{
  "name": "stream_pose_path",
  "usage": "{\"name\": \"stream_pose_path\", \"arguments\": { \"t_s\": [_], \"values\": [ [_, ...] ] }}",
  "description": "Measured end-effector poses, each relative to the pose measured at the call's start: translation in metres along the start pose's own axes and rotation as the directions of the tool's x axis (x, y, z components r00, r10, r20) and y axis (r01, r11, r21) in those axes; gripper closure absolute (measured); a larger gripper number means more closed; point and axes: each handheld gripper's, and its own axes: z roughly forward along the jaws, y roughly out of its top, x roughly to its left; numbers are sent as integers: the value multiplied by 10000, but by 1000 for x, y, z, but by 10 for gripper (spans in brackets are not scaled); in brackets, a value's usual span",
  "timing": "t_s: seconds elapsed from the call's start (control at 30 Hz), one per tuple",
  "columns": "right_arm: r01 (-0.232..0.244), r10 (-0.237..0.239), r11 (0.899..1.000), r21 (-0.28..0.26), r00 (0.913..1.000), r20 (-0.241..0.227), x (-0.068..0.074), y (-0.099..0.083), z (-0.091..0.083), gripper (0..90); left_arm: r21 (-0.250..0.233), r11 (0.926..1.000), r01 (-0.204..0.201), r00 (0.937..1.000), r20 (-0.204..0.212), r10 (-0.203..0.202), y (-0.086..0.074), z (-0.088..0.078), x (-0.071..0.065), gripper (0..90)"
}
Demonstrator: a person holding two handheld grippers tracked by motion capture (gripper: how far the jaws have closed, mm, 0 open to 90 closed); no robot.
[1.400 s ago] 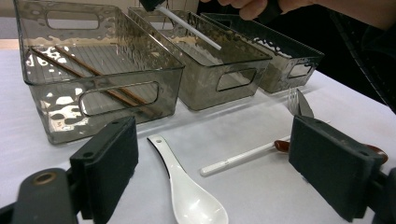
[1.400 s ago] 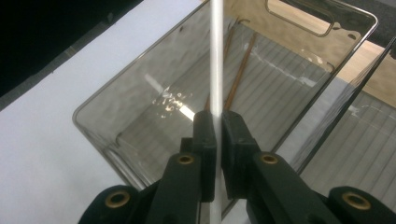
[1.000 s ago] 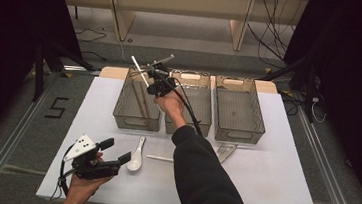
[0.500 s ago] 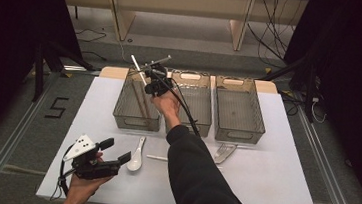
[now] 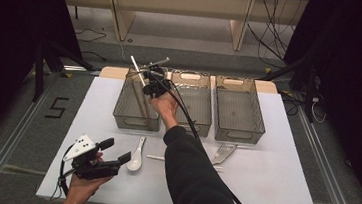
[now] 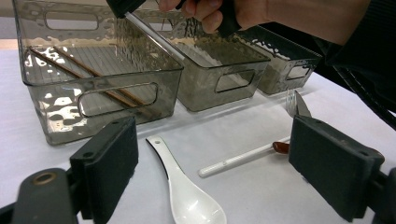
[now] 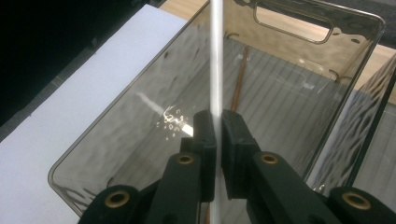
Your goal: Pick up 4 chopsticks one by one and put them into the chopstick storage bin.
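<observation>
Three bins: smoky clear bins in a row at the table's (image 5: 281,192) far side — left bin (image 5: 136,120), middle bin (image 5: 189,120), right bin (image 5: 236,130).
Work in hand: sorting cutlery by kind, judging from the layout; a white chopstick (image 7: 215,56) on its way into the left bin.
Right gripper (image 7: 217,126): jaws pinched tight on the white chopstick, held above the left bin's open top, the stick slanting and not yet released.
Left gripper (image 6: 212,158): jaws wide apart, nothing between them, hovering low over the near-left part of the table.
Done so far: brown chopsticks (image 6: 88,79) lying on the left bin's floor.
Left to do: white spoon (image 5: 136,158), second white chopstick (image 6: 238,158) and fork (image 5: 223,154) on the table in front of the bins.
Middle and right bins: apparently without contents.
Progress: early, roughly a third by count.
</observation>
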Motion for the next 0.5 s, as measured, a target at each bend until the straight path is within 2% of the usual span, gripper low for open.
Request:
{"name": "stream_pose_path", "arguments": {
  "t_s": [0.37,0.5],
  "values": [
    [-205,205,9998,-47,9998,71,0,-2,6,857,-11,10000,2,10000,-4,-2,0,0,0,155],
    [-146,147,9999,-79,9998,125,1,-3,8,857,-5,10000,5,10000,4,-5,0,0,0,155]
  ]
}}
